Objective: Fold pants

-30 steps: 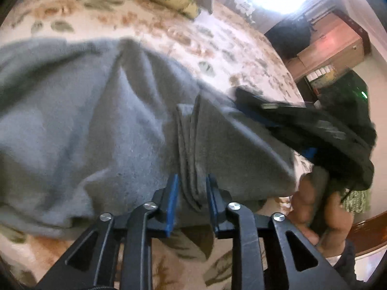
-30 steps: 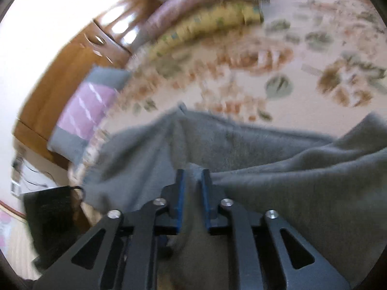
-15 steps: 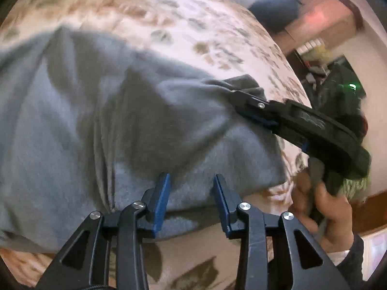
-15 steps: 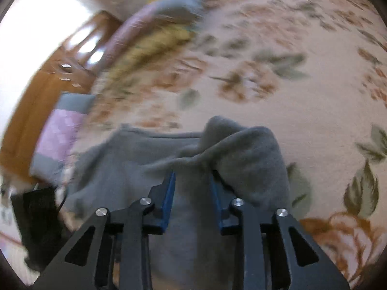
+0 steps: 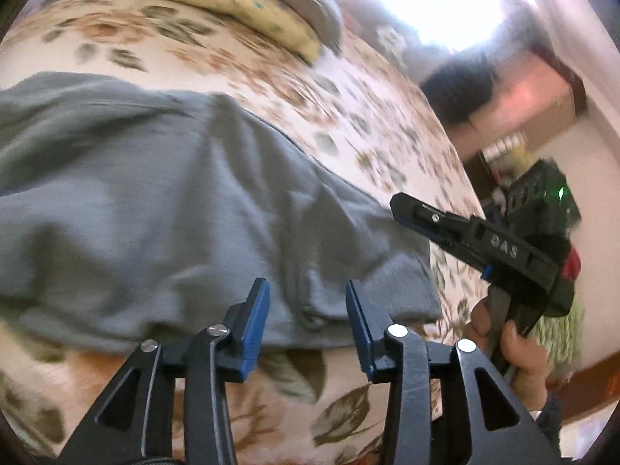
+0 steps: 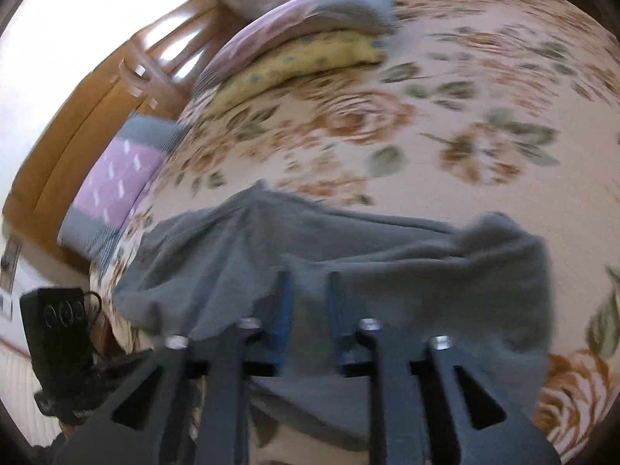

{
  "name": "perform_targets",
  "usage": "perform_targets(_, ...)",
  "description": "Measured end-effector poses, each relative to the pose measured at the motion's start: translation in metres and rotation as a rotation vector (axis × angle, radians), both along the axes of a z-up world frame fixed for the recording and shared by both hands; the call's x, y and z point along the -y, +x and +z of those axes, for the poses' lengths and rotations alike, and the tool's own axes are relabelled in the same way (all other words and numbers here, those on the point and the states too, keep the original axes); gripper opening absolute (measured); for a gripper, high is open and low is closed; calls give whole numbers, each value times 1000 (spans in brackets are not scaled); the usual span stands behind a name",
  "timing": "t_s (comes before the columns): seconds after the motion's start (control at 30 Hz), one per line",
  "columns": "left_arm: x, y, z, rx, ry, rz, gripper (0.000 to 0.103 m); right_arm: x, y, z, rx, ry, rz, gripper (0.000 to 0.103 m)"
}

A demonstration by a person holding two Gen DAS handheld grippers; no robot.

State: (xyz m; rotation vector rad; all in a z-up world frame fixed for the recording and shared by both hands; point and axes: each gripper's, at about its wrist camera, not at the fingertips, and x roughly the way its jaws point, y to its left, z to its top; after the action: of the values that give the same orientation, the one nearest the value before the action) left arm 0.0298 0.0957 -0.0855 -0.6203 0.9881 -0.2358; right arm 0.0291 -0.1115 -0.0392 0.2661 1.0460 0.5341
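Grey pants lie folded over on the floral bedspread. My left gripper is open, its blue pads just above the near edge of the pants, holding nothing. In the left wrist view my right gripper sits at the right corner of the pants, held by a hand. In the right wrist view the pants lie across the bed. My right gripper has its blue pads a little apart with grey cloth between them; the view is blurred, so I cannot tell whether it grips.
Stacked pillows, one yellow, lie at the far side of the bed; they also show in the right wrist view. A purple pillow lies by the wooden headboard. A black device stands beside the bed.
My left gripper opened, let go of the pants and drew back from the edge. My right gripper's pads spread apart and the pants settled flat on the bed.
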Motion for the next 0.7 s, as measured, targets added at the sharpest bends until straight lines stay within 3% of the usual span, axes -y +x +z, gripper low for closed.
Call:
perform_targets(0.03,-11,-6,3,9,-5,27,47,-10,1,2,11,-7,21,50)
perform_targets(0.2,-60,-33,15,30,-3,150,49,-65,0,14,46,-23,144,51)
perform_targets(0.5,-131,-72,8,13,-19,357,52,-148,12,28,71,-33,302,51)
perform_targets(0.7,-170,-98,6,-2,18,533,54,-197,21,28,64,-35,392,52)
